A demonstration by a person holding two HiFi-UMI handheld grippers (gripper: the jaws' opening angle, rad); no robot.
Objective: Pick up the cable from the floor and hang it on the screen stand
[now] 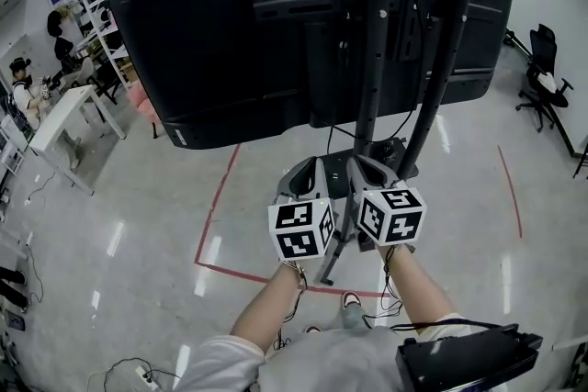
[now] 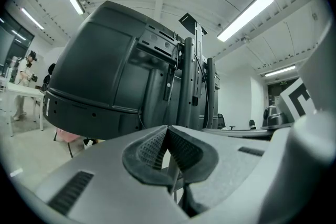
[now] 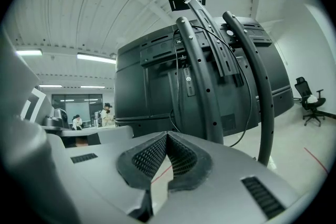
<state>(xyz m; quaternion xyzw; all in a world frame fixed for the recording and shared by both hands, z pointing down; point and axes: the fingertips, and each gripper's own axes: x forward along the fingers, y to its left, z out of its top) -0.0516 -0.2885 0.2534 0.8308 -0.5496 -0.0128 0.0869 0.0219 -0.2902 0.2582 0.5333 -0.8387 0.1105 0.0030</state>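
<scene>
The screen stand [image 1: 372, 60] rises straight ahead, two black posts that carry a big black screen [image 1: 230, 32], seen from behind. Thin black cables hang down the posts [image 3: 247, 113] and reach a dark clump on the floor at the stand's base [image 1: 390, 147]. My left gripper [image 1: 308, 168] and right gripper [image 1: 366, 165] are held side by side in front of the posts, pointing level at them. In the left gripper view the left gripper [image 2: 168, 128] is shut with nothing between its pads. The right gripper [image 3: 167, 135] is also shut and empty.
Red tape lines [image 1: 216, 216] mark the floor around the stand. White tables [image 1: 64, 119] and seated people are at the far left, and an office chair [image 1: 542, 73] at the far right. A power strip with a cable [image 1: 138, 372] lies at bottom left.
</scene>
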